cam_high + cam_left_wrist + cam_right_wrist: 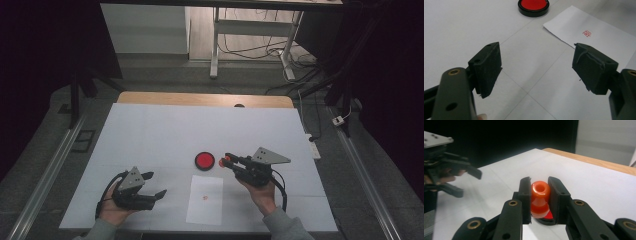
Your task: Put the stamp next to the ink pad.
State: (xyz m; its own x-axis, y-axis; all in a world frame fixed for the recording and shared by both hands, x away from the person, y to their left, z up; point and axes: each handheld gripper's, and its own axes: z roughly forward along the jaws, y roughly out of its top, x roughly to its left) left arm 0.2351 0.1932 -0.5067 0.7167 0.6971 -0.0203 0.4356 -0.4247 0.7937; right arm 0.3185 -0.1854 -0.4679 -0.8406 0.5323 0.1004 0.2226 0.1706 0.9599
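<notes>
My right gripper [226, 161] is shut on an orange stamp [539, 195], held just right of a round black ink pad with a red face [204, 160]. In the right gripper view the stamp's lower end sits over the red pad [548, 216]; I cannot tell whether they touch. A white paper [205, 200] bearing a small red stamped mark [586, 33] lies in front of the pad. My left gripper [157, 184] rests open at the table's front left, nothing between its pads [487, 68], pointing toward the paper [599, 37] and the ink pad [533, 5].
The table has a white cover [150, 130] and a wooden far edge [200, 98]. Beyond it stand desk legs [215, 45] and loose cables on the floor [295, 75]. Metal rails run along both sides of the table.
</notes>
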